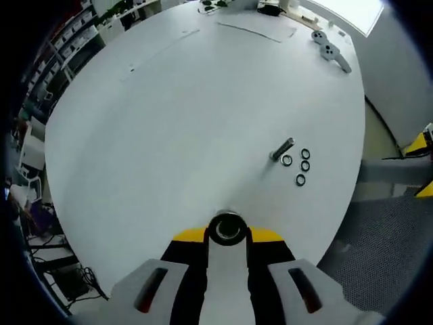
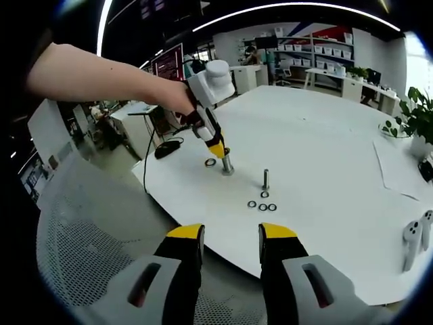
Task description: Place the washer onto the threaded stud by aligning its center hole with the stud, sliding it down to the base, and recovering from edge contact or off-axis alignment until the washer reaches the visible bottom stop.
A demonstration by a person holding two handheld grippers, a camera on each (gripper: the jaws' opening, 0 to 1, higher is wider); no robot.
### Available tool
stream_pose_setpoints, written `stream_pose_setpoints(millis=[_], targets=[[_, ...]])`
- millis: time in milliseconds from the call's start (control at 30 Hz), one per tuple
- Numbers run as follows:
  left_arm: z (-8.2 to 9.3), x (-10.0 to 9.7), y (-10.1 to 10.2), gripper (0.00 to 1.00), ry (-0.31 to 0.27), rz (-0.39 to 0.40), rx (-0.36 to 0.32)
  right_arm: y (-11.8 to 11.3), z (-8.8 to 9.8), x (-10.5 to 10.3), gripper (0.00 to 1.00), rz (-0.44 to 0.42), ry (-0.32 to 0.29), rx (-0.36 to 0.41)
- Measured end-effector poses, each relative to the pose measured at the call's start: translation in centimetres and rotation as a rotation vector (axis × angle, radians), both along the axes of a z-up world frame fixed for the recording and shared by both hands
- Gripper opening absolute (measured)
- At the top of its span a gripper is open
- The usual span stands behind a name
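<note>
A wide white counter [image 1: 169, 115] carries the parts. In the right gripper view, the left hand-held gripper [image 2: 218, 150] comes in from the left, held by a person's hand [image 2: 177, 100], its yellow-tipped jaws closed on a stud [image 2: 226, 162] standing upright on the counter; a washer [image 2: 210, 162] lies just beside its base. Farther right stands a second stud [image 2: 266, 179], with four washers [image 2: 262, 203] lying near its foot. At the bottom, the right hand-held gripper [image 2: 231, 240] hovers open and empty over the counter's near edge, well apart from the parts.
</note>
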State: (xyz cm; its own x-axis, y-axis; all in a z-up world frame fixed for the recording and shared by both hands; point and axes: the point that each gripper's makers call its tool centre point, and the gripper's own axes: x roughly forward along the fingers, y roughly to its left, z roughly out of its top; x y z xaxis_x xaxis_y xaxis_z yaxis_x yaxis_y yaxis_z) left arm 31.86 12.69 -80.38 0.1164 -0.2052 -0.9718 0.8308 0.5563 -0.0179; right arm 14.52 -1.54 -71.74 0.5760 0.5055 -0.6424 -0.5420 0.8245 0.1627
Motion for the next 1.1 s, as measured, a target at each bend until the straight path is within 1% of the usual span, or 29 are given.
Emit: stream_pose_setpoints(millis=[233,367,500,700,800,900,967,1100], targets=[[-1.2,-0.1,-0.3,0.19,0.005,-0.03,0.028,-0.1,0.0,0.0,0.35,-0.003,0.001,-0.002],[-2.0,-0.5,-0.3,0.19,0.007,-0.042,0.046,-0.1,-0.1,0.0,0.35,-0.004,0.002,-0.004],[-2.5,-1.1,-0.5,0.19,0.007,-0.042,0.052,-0.1,-0.1,0.0,0.35,-0.005,0.005,-0.006],[-3.5,-1.2,-0.4,0.19,0.005,-0.043,0.065,-0.2,-0.2,0.0,0.34,-0.006,0.009,-0.009],[-3.7,-1.3,-0.5,0.19,-0.007,-0.051,0.068,-0.2,-0.2,0.0,0.34,-0.007,0.011,-0.01],[-4.1,-1.3,-0.4,0.19,-0.006,-0.059,0.072,-0.2,-0.3,0.0,0.34,-0.008,0.012,-0.01],[-4.2,-1.2,-0.3,0.19,-0.004,-0.055,0.076,-0.2,-0.3,0.0,0.34,-0.007,0.012,-0.011],[-4.2,-0.9,-0.3,0.2,-0.007,-0.025,0.051,-0.2,-0.3,0.0,0.34,-0.008,0.014,-0.012]])
